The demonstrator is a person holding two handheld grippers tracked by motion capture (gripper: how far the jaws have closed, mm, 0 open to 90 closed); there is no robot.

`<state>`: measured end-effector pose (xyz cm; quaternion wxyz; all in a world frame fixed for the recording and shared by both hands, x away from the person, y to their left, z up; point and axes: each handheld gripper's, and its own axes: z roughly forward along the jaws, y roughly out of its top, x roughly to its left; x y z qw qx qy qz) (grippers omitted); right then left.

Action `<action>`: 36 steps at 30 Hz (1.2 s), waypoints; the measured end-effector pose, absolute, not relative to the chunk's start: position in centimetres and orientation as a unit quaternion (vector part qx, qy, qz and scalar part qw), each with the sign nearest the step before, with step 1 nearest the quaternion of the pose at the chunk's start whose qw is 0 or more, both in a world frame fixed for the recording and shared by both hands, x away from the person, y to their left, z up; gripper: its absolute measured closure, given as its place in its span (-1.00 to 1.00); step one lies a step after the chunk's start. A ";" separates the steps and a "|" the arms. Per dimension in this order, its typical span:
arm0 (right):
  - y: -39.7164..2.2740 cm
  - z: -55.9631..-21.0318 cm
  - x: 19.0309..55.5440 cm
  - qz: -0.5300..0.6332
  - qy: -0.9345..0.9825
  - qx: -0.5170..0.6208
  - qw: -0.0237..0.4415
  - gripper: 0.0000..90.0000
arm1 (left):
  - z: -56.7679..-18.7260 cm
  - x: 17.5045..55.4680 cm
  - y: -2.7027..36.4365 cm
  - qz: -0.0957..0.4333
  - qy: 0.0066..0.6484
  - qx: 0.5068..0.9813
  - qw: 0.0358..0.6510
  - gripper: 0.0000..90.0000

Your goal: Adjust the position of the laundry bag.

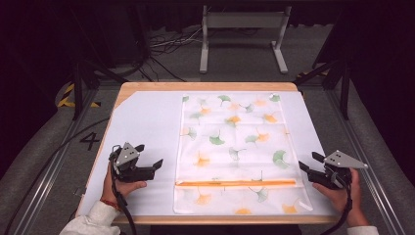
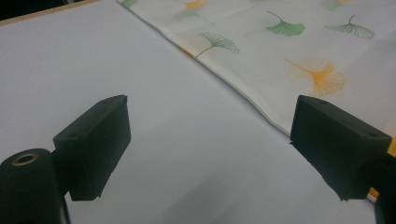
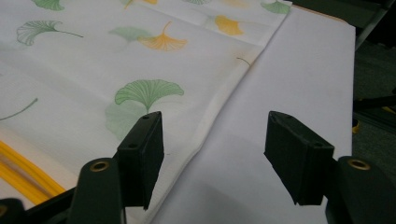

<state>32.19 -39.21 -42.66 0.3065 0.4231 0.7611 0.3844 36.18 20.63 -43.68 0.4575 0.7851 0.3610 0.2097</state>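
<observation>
- While both jaws stand apart and hold nothing, the left hand-held gripper (image 1: 148, 159) rests on the white sheet (image 1: 142, 122) that covers the counter (image 1: 147, 86), at about 8 o'clock in the high view.
- The right hand-held gripper (image 1: 309, 162) lies at about 4 o'clock, its jaws also apart and empty.
- The cloth (image 1: 235, 147), white with green and orange ginkgo leaves, lies flat at the middle of the counter, between the two grippers, with an orange stripe (image 1: 235, 183) across it near the 6 o'clock edge.
- In the left gripper view the cloth's hem (image 2: 243, 95) runs toward 4 o'clock, and the jaw at 3 o'clock is just beside it; the other jaw is over the bare sheet.
- In the right gripper view the hem (image 3: 219, 112) passes between the jaws, so this gripper already straddles the edge of the cloth.
- The step in hand seems to be the approach to the two side edges, probably in order to fold the cloth.
- The next move asks each gripper to go low, slide one jaw under the hem, and close on the cloth alone, not on the sheet below it.
- Both sides should be taken at the same level, otherwise the fold may come out skewed.
</observation>
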 end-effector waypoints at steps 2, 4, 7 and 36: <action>-39.3 -42.7 32.1 0.383 0.759 0.426 0.309 -0.14 | -43.6 36.2 20.3 0.206 0.357 0.787 0.459 -0.70; -39.4 -42.7 32.0 0.384 0.759 0.428 0.306 -0.11 | -43.6 36.1 19.8 0.208 0.351 0.790 0.457 -0.68; -39.3 -42.7 32.1 0.386 0.759 0.427 0.304 -0.05 | -43.8 36.4 19.0 0.194 0.346 0.797 0.454 -0.68; -36.6 -43.3 37.6 0.347 0.787 0.442 0.255 0.04 | -45.3 41.8 13.2 0.145 0.363 0.840 0.375 -0.63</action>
